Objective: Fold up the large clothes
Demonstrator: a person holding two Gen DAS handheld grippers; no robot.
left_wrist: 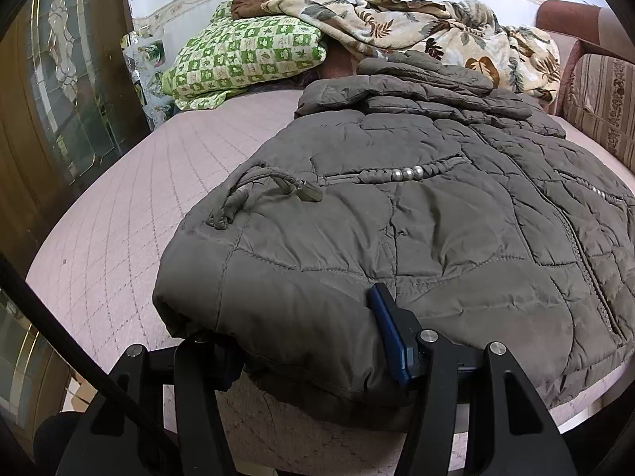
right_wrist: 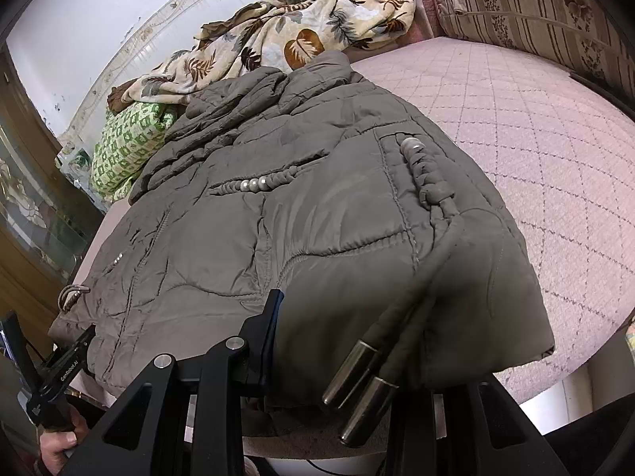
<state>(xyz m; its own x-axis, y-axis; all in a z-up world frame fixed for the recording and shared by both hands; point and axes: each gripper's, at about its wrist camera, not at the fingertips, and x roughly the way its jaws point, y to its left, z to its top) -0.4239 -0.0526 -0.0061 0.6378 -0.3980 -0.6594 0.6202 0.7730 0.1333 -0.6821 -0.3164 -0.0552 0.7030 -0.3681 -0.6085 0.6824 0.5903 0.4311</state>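
A grey-brown quilted jacket (left_wrist: 416, 214) lies on the pink quilted bed (left_wrist: 131, 206), hem towards me, collar at the far end. It also shows in the right wrist view (right_wrist: 278, 214). My left gripper (left_wrist: 301, 341) is at the hem's left corner; one blue-padded finger (left_wrist: 391, 333) lies on top of the fabric, the other is hidden under it. My right gripper (right_wrist: 357, 357) is at the hem's right corner; one finger (right_wrist: 266, 329) rests on top, the other is hidden. Two metal cord ends (right_wrist: 357, 388) hang at that corner.
A green checked pillow (left_wrist: 246, 55) and a leaf-print blanket (left_wrist: 428, 27) lie at the far end of the bed. A striped cushion (right_wrist: 528, 4) stands at the right. A glass-fronted cabinet (left_wrist: 59, 91) is at the left.
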